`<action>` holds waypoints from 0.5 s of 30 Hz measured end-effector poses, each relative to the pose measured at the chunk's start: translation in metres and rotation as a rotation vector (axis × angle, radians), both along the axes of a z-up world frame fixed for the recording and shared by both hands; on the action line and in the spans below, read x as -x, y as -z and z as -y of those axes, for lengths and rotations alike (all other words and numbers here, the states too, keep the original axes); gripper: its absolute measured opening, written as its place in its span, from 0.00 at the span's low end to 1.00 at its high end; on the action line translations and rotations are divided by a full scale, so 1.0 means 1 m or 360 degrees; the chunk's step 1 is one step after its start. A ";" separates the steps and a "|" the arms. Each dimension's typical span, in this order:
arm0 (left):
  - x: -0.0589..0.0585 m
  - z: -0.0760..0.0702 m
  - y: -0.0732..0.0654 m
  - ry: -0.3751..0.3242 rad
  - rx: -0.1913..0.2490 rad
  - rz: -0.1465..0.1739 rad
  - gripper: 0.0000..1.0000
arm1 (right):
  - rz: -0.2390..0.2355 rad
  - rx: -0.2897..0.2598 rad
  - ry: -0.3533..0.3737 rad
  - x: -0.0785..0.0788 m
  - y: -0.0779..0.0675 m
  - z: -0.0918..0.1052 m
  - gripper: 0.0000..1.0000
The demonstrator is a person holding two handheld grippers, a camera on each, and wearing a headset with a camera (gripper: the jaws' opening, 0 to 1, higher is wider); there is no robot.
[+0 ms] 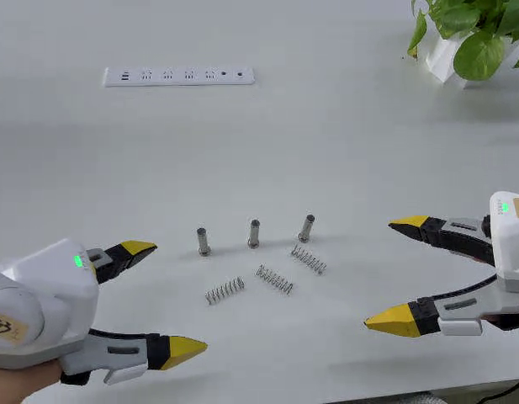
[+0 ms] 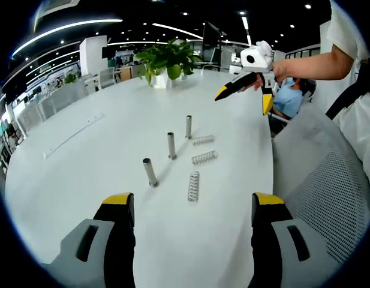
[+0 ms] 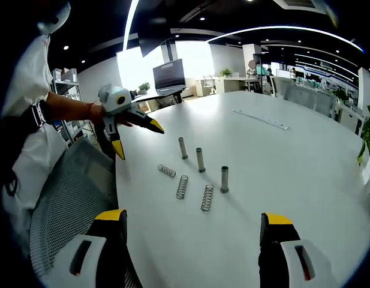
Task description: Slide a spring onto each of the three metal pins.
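Three metal pins [image 1: 254, 233] stand up in a row in the middle of the white table [image 1: 326, 126]. Three springs [image 1: 274, 279] lie flat just in front of them, none on a pin yet. The left gripper [image 1: 171, 296] and the right gripper [image 1: 385, 272] hang over the table, one on each side, well apart from the pins. Both have their fingers [image 1: 133, 249] wide apart and hold nothing.

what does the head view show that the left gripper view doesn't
Head view: the white housing of the left gripper, with its green light. Left gripper view: a grey mesh chair, the person's arm and the office behind. Both: three standing pins, three loose springs lying beside them, the plant and the open right gripper.
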State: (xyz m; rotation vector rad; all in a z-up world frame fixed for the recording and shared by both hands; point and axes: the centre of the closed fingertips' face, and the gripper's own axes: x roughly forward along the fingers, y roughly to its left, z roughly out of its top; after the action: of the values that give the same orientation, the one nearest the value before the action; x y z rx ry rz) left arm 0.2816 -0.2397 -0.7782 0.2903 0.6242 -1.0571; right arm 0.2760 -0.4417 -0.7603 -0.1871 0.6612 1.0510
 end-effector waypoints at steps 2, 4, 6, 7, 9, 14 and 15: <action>-0.002 0.004 0.001 0.0018 -0.0004 0.0019 0.72 | 0.0008 -0.0009 0.0005 0.000 0.000 0.000 0.91; -0.003 0.004 0.006 0.0021 -0.0042 -0.0006 0.68 | 0.0006 -0.0014 0.0010 0.001 0.000 0.001 0.91; -0.003 0.003 0.012 0.0002 -0.0093 -0.0074 0.61 | 0.0009 -0.0021 0.0015 0.001 0.001 0.002 0.91; -0.004 0.003 0.015 -0.0003 -0.0122 -0.0088 0.58 | 0.0008 -0.0026 0.0016 0.001 0.001 0.002 0.91; -0.008 0.004 0.019 -0.0010 -0.0137 -0.0095 0.54 | 0.0007 -0.0023 0.0020 0.001 0.002 0.003 0.91; -0.011 0.010 0.025 -0.0005 -0.0196 -0.0127 0.40 | 0.0011 -0.0035 0.0030 0.002 0.003 0.005 0.90; -0.012 0.012 0.029 -0.0003 -0.0215 -0.0133 0.38 | 0.0011 -0.0034 0.0032 0.003 0.003 0.005 0.90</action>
State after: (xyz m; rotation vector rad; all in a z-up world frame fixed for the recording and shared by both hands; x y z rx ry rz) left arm 0.2940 -0.2516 -0.8072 0.3647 0.7725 -1.0312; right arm 0.2735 -0.4468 -0.7637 -0.1651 0.6440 1.0371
